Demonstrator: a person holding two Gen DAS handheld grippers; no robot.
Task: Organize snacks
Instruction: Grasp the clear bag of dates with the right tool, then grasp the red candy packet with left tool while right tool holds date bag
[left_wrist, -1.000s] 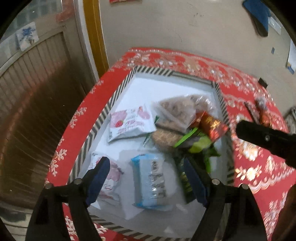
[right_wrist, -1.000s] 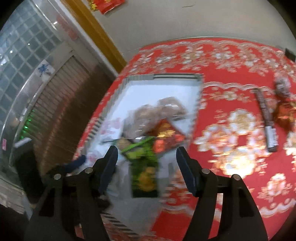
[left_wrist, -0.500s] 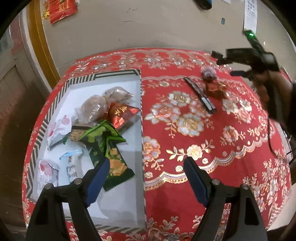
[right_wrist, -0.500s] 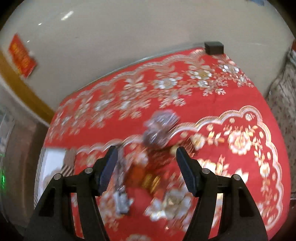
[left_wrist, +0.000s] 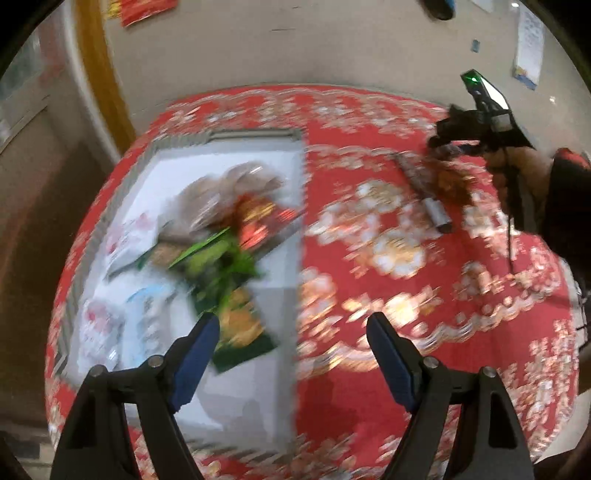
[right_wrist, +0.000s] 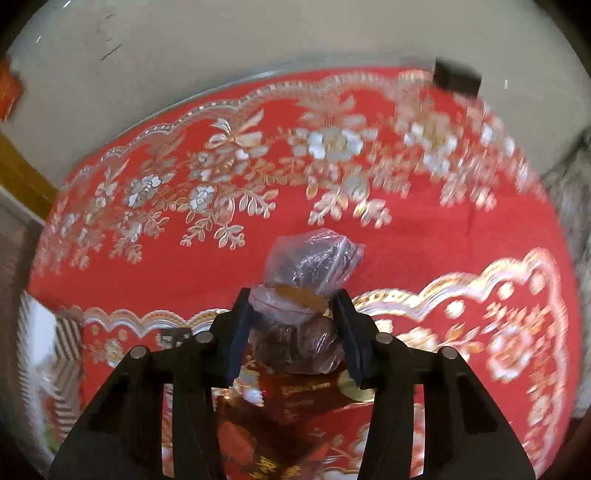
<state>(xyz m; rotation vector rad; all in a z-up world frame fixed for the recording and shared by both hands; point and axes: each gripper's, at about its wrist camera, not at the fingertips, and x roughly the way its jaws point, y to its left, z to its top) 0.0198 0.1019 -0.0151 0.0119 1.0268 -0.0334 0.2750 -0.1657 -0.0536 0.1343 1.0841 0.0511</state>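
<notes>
A red tablecloth (left_wrist: 424, 325) with gold and white flowers covers the whole table. On its left side lies a big flat white tray (left_wrist: 236, 387) with a striped rim. Snack packs sit in a blurry heap in the middle of the tray: a green pack (left_wrist: 240, 325) nearest the front, a red and gold pack (left_wrist: 258, 221) behind it, clear bags of brown snacks (left_wrist: 221, 188) toward the far edge, and pale white packs (left_wrist: 110, 325) along the left rim. The left gripper (left_wrist: 291, 328) hangs above the tray's right edge with its blue fingers (left_wrist: 195, 354) spread wide apart, and it holds nothing. Over on the right side of the cloth, the right gripper (right_wrist: 293, 328) has its fingers (right_wrist: 240, 332) close in on both sides of a clear bag of dark brown snacks (right_wrist: 310, 266). The fingers touch the bag's sides. The bag rests on the cloth, partly on a shiny red and gold packet (right_wrist: 295, 424) below it. That packet has gold writing, but it is too blurry to read. A long thin dark stick pack (left_wrist: 424, 192) lies on the cloth beside them.
</notes>
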